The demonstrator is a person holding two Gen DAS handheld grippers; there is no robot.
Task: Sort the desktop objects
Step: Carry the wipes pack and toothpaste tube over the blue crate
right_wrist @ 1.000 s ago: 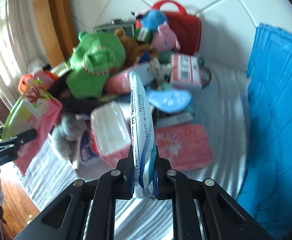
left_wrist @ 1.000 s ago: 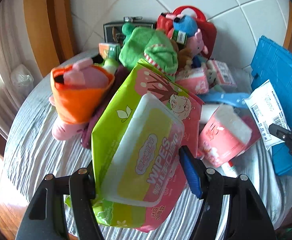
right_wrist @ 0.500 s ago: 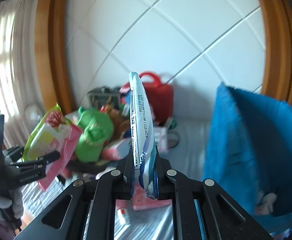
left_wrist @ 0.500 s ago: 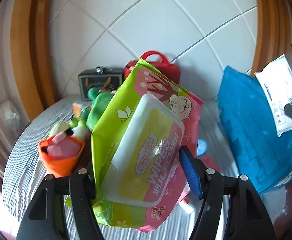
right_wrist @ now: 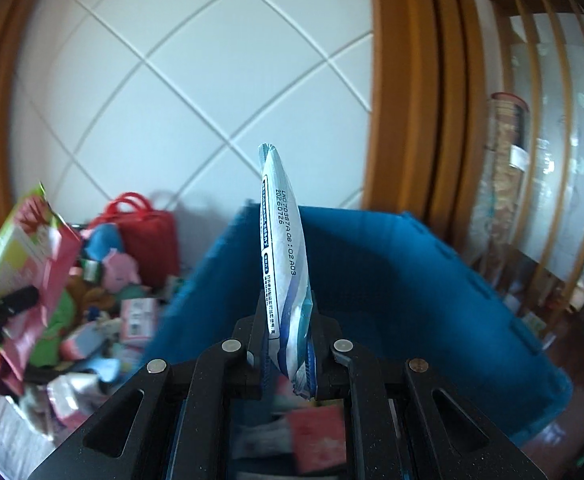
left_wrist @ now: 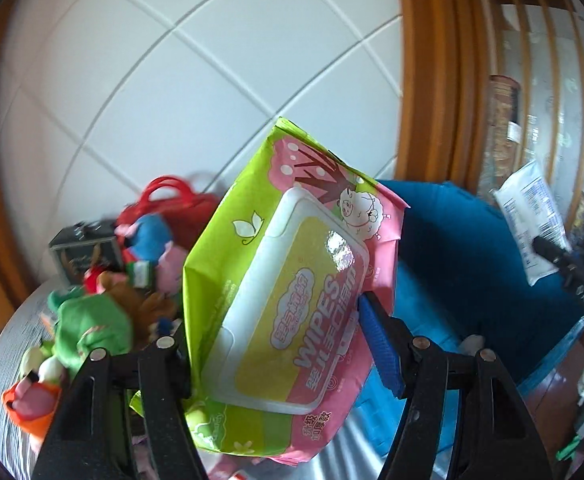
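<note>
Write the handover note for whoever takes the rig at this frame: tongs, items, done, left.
Left tongs: clamped on the green-and-pink wipes pack, held in the air.
Right tongs: shut on a thin white-and-blue sachet, held edge-up.
Blue bin: just ahead of both; neither item is in it yet.
Left to do: probably drop both in the bin, then work through the toy and packet pile on the table.

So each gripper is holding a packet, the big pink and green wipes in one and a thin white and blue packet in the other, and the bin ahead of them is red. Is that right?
Nearly. The bin is blue, not red, as the right wrist view shows; the red thing is a small handled case at the back of the pile. The rest holds: the left gripper holds the wipes, and the right gripper the thin packet.
</note>
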